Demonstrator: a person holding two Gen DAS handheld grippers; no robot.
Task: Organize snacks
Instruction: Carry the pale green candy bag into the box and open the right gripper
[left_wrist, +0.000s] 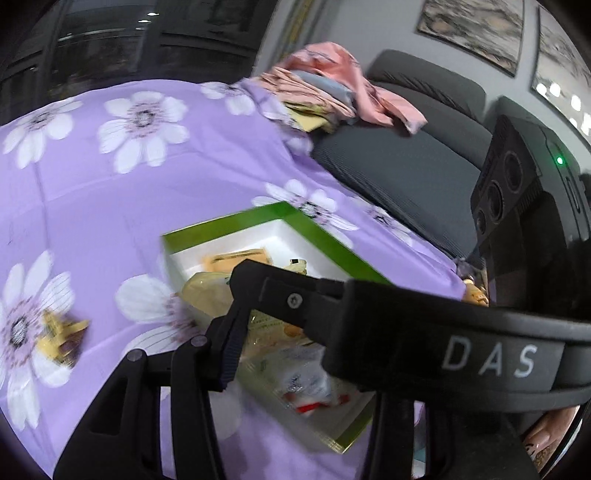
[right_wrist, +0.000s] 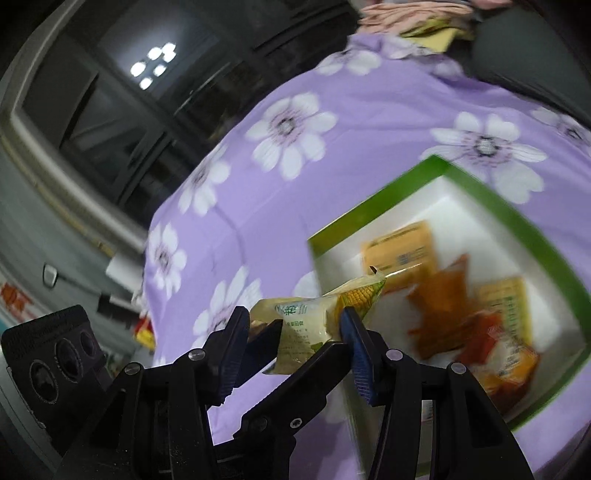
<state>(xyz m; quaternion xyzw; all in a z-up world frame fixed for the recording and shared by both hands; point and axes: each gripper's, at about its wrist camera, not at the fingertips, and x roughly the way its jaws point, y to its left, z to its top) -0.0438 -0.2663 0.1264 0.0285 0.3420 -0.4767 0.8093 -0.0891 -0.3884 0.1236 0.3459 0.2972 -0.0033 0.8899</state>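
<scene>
A green-rimmed box (right_wrist: 373, 206) with a white inside lies on the purple flowered cloth; it also shows in the left wrist view (left_wrist: 236, 225). Several orange and yellow snack packets (right_wrist: 443, 295) lie in it. My right gripper (right_wrist: 295, 325) is shut on a pale yellow corn snack packet (right_wrist: 314, 317), held over the box's near left edge. In the left wrist view the same packet (left_wrist: 207, 295) shows above the box behind the right gripper's black arm (left_wrist: 369, 314). My left gripper (left_wrist: 236, 332) is largely hidden by that arm. One yellow snack (left_wrist: 62, 339) lies on the cloth at the left.
A dark grey sofa (left_wrist: 406, 173) with a pile of pink clothes (left_wrist: 332, 85) stands beyond the table's far edge. Dark windows (right_wrist: 129, 110) lie to the far left. A black camera unit (left_wrist: 509, 184) is at the right.
</scene>
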